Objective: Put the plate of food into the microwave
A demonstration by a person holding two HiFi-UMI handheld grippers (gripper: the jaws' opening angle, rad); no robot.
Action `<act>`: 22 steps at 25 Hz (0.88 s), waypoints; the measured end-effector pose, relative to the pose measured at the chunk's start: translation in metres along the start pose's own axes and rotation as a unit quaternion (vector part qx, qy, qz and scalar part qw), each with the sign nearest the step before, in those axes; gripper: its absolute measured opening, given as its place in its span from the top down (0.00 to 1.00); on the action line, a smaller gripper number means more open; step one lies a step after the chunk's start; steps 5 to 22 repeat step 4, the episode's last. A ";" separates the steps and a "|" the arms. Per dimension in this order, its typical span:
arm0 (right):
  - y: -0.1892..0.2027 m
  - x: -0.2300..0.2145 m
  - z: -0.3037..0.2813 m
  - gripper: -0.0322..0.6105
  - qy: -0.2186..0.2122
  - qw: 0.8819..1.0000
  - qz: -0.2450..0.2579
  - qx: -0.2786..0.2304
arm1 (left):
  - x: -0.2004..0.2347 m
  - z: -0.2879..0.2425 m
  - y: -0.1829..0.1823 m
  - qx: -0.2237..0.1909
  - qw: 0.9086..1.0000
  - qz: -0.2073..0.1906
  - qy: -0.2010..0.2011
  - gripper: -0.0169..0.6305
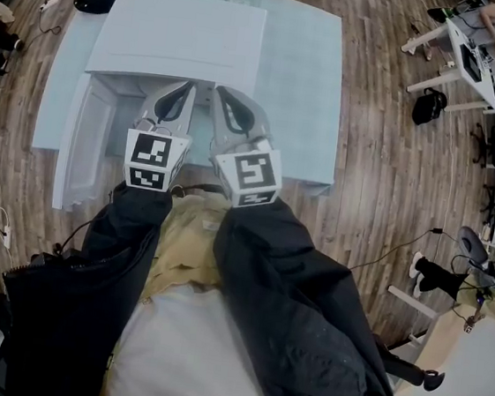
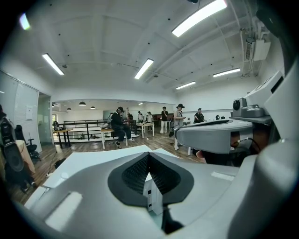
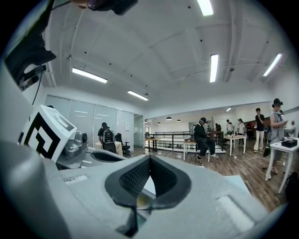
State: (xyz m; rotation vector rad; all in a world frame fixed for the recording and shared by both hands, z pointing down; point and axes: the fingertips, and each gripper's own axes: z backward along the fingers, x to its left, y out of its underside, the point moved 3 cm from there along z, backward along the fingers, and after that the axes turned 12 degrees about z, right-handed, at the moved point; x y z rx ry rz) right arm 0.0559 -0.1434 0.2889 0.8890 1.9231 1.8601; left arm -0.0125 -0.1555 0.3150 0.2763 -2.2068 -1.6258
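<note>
Probably stiff, slick, spill-prone: best pinched at the rim of the unseen plate, held level, with left claw [image 2: 148, 155] and right claw [image 3: 150, 158] closed, empty.

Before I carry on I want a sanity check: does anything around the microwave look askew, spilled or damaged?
Nothing stands out. The microwave sits square on the table, its door swung open to the left, with no spill or damage visible. The left gripper and right gripper are shut before its opening.
</note>
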 end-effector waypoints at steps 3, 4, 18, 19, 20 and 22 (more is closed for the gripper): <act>0.001 -0.003 0.002 0.96 0.000 1.000 -0.001 0.001 | -0.001 -0.001 0.001 0.004 1.000 0.002 -0.004 0.98; 0.001 -0.003 0.003 0.96 -0.001 1.000 -0.001 0.001 | -0.001 -0.001 0.002 0.005 1.000 0.002 -0.006 0.98; 0.001 -0.003 0.003 0.96 -0.001 1.000 -0.001 0.001 | -0.001 -0.001 0.002 0.005 1.000 0.002 -0.006 0.98; 0.001 -0.003 0.003 0.96 -0.001 1.000 -0.001 0.001 | -0.001 -0.001 0.002 0.005 1.000 0.002 -0.006 0.98; 0.001 -0.003 0.003 0.96 -0.001 1.000 -0.001 0.001 | -0.001 -0.001 0.002 0.005 1.000 0.002 -0.006 0.98; 0.001 -0.003 0.003 0.96 -0.001 1.000 -0.001 0.001 | -0.001 -0.001 0.002 0.005 1.000 0.002 -0.006 0.98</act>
